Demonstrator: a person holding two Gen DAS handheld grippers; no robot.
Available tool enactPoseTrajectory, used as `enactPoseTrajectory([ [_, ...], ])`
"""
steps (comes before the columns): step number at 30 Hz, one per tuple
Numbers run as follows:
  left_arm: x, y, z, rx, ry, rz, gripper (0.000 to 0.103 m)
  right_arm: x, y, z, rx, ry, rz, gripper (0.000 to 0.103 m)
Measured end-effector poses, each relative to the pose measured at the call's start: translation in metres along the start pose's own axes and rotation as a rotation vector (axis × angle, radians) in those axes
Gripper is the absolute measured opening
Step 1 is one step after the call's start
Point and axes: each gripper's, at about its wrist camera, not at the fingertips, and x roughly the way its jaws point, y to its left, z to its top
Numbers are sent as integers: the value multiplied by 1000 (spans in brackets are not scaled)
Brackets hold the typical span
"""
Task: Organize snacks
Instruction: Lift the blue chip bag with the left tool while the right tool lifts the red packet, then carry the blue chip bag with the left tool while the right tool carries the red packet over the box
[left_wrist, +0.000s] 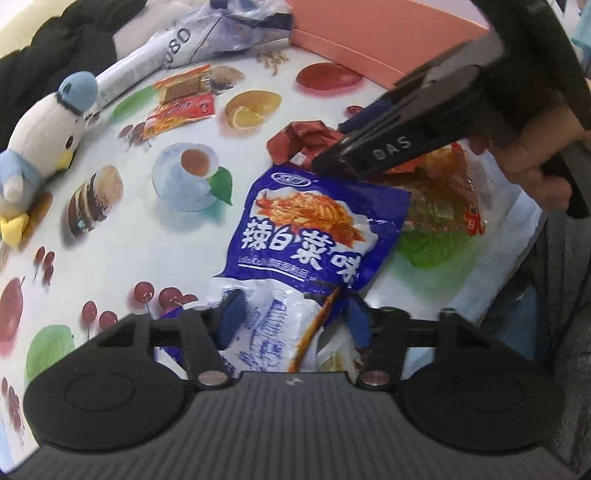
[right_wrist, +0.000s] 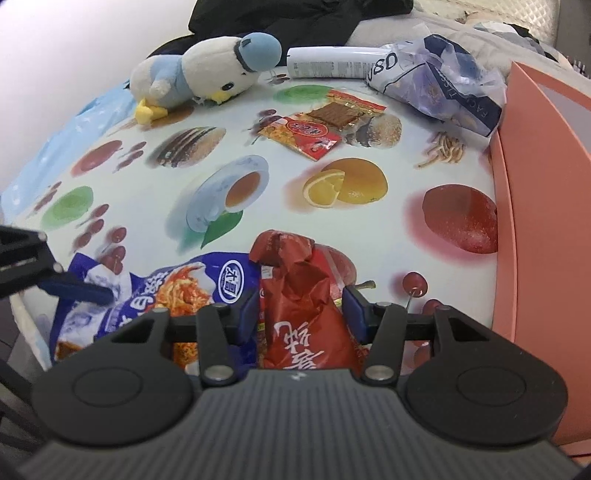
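A blue and white snack bag (left_wrist: 310, 236) lies on the fruit-print tablecloth (left_wrist: 147, 229). My left gripper (left_wrist: 295, 317) has its blue pads on either side of the bag's lower end, touching it. A red snack bag (right_wrist: 299, 295) lies beside the blue and white bag (right_wrist: 177, 291). My right gripper (right_wrist: 301, 314) straddles the red bag with its pads against the sides. The right gripper also shows in the left wrist view (left_wrist: 332, 162), over the red bag (left_wrist: 306, 140). Two small red snack packets (right_wrist: 317, 125) lie further back.
A pink box (right_wrist: 543, 184) stands along the right edge. A plush penguin (right_wrist: 207, 74), a white tube (right_wrist: 328, 62) and a crumpled plastic bag (right_wrist: 443, 85) lie at the far side. A transparent orange packet (left_wrist: 443, 192) lies under the right gripper.
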Motion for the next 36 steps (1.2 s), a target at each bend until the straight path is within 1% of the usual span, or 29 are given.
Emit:
enactPoseTrajectory([
  [1,0,1,1,-9,5,1,56,0,-1,0,9,-3,3,47],
  [3,0,-1,3,-4,10,17,49,-1,-3,0,18,-6,12,44],
  [4,0,-2,4,-3,12,21,47,-2,-3,-1,15,-7,12,41],
  [6,-1,-3,3,-2,13,31,43,-4,-2,-1,11,-10,14,40],
  [10,-2,-5,5,-19,15,53,39,-14,-4,-1,37,-34,10,39],
  [13,-4,-5,7,-55,13,66,37,-27,-5,-2,47,-69,-7,39],
  [21,-19,-1,7,-236,-20,76,34,-69,-7,-2,87,-168,-45,39],
  [23,-24,0,6,-301,-39,73,34,-79,-7,-5,96,-188,-57,39],
  [29,-39,4,-2,-492,-83,86,34,-99,-4,-16,119,-221,-88,39],
  [34,-47,4,-3,-569,-105,106,34,-108,-3,-28,138,-238,-118,39],
  [36,-50,6,-4,-615,-119,105,34,-111,-3,-32,142,-241,-126,39],
])
